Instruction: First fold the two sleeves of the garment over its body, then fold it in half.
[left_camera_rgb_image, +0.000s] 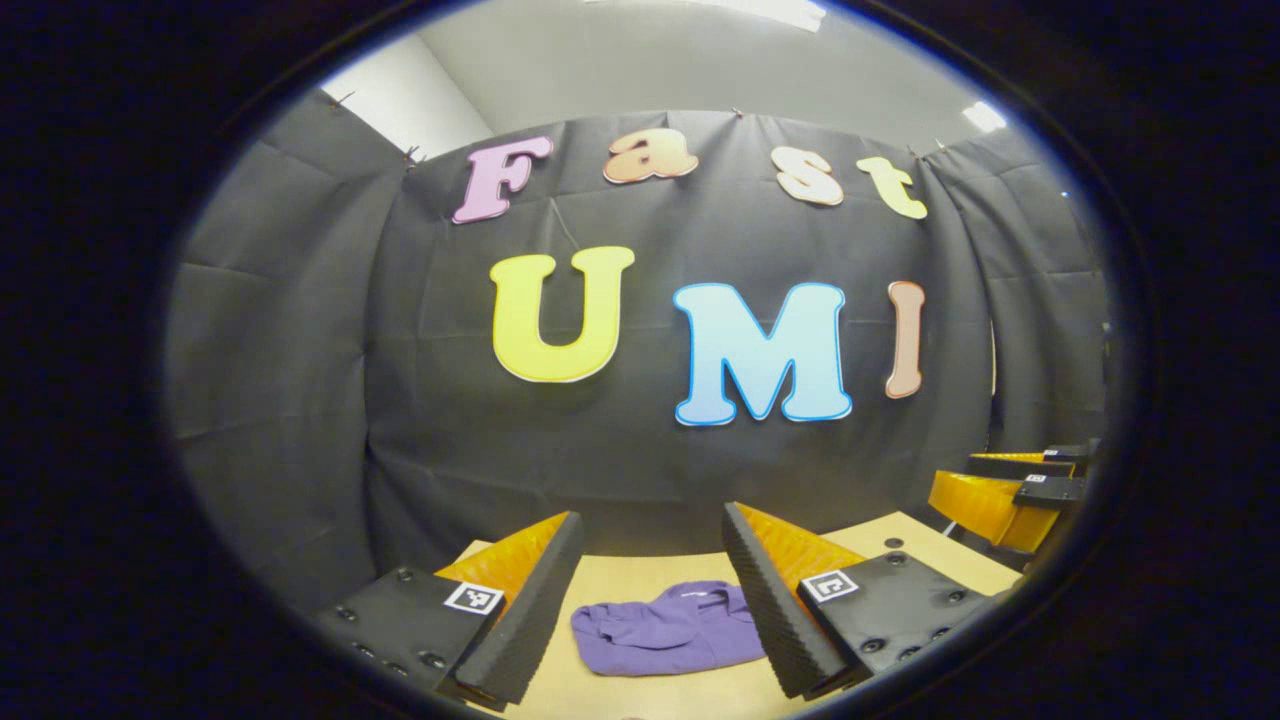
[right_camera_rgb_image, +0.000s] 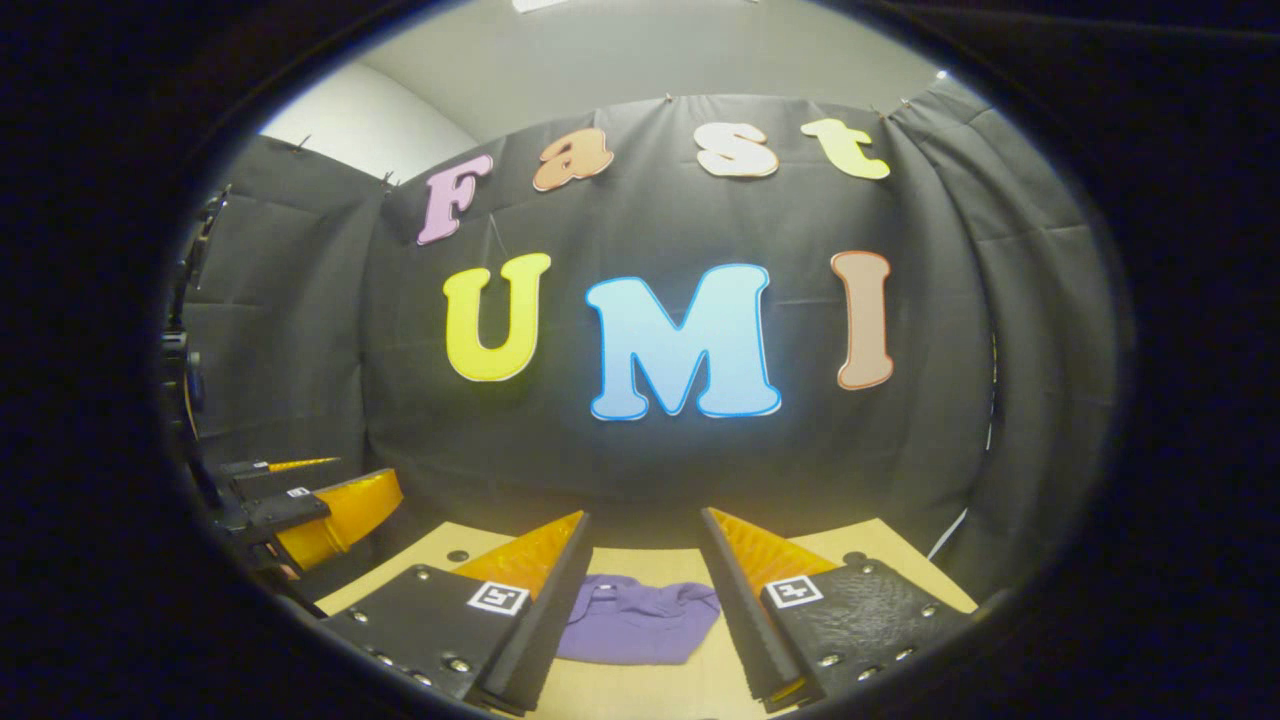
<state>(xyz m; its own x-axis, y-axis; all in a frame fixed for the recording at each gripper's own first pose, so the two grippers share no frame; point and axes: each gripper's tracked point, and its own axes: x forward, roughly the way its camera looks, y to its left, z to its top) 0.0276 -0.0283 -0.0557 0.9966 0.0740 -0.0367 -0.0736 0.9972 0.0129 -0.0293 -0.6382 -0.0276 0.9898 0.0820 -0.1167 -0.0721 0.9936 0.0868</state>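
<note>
Left gripper (left_camera_rgb_image: 650, 560): spread wide, empty, raised above table (left_camera_rgb_image: 640, 585). Right gripper (right_camera_rgb_image: 645, 560): likewise wide, empty, aloft. Purple garment (left_camera_rgb_image: 668, 630) lying bunched on tabletop, at 6 o'clock in both views, framed between each gripper's fingers, untouched.

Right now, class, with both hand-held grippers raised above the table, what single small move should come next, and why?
Probably lower the left hand-held gripper toward the purple garment. It lies bunched on the table, no sleeve laid out, and both the left and the right hand-held gripper hang open above it, touching nothing.
</note>
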